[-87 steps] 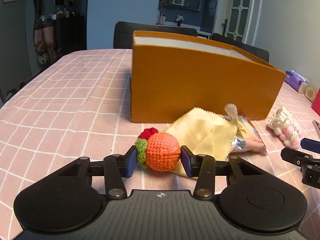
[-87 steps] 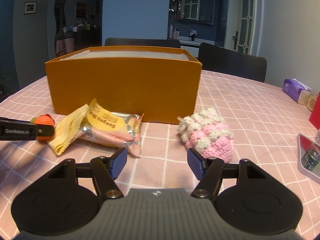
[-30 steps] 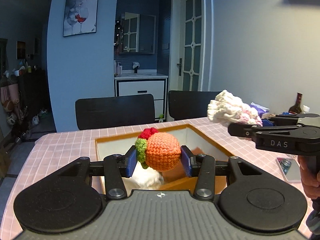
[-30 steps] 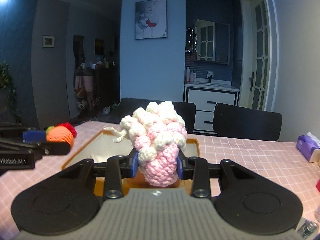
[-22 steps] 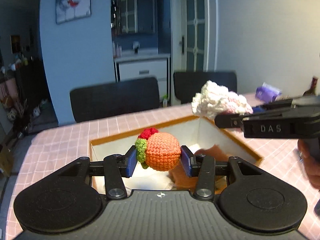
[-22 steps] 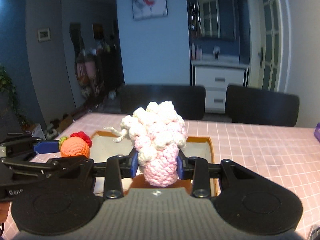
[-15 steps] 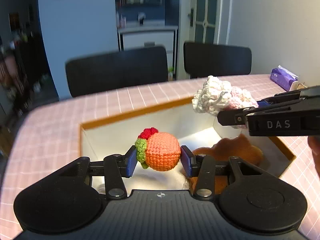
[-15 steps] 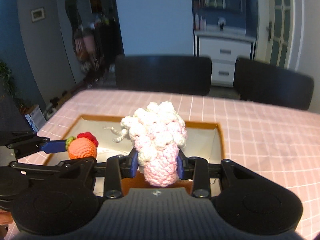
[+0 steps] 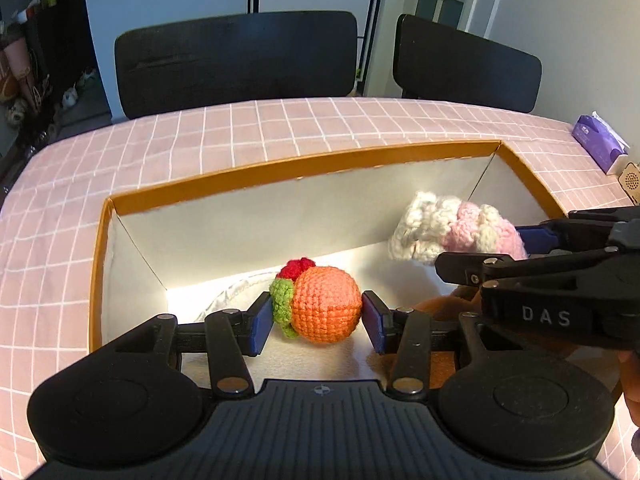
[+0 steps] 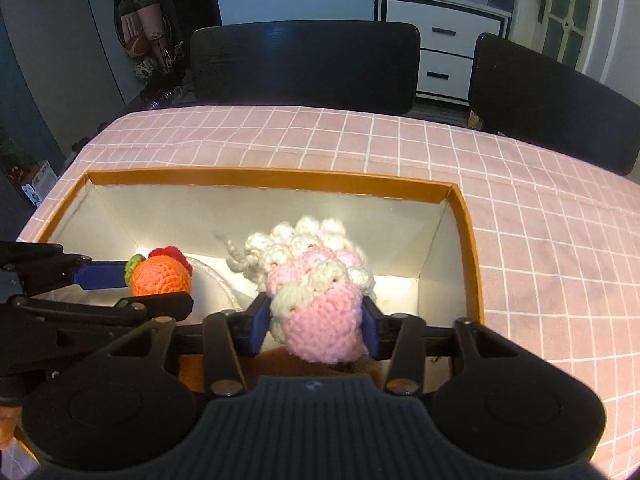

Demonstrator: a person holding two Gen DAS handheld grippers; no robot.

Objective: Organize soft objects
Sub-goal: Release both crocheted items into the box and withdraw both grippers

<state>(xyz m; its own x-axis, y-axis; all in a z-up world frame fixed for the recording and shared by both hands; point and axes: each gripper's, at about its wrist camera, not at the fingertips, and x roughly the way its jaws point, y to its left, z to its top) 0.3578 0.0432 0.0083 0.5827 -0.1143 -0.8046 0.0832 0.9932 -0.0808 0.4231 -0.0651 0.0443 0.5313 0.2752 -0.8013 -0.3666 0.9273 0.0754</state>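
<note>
1. Our left gripper (image 9: 317,322) hangs over the box (image 9: 280,170), tilted down into it. The orange ball (image 9: 326,305) sits between its pads; a thin gap shows on the right pad, so we cannot tell if it is gripped.
2. Our right gripper (image 10: 316,328), right of the ball and also above the box interior, has just been opening its jaws. The pink toy (image 10: 320,292) is between them, pads at or just off its sides.
3. Inside the box: something brown (image 9: 444,308) and a white item (image 10: 216,280) on the floor.
4. The box stands on the pink cloth (image 9: 280,128).
</note>
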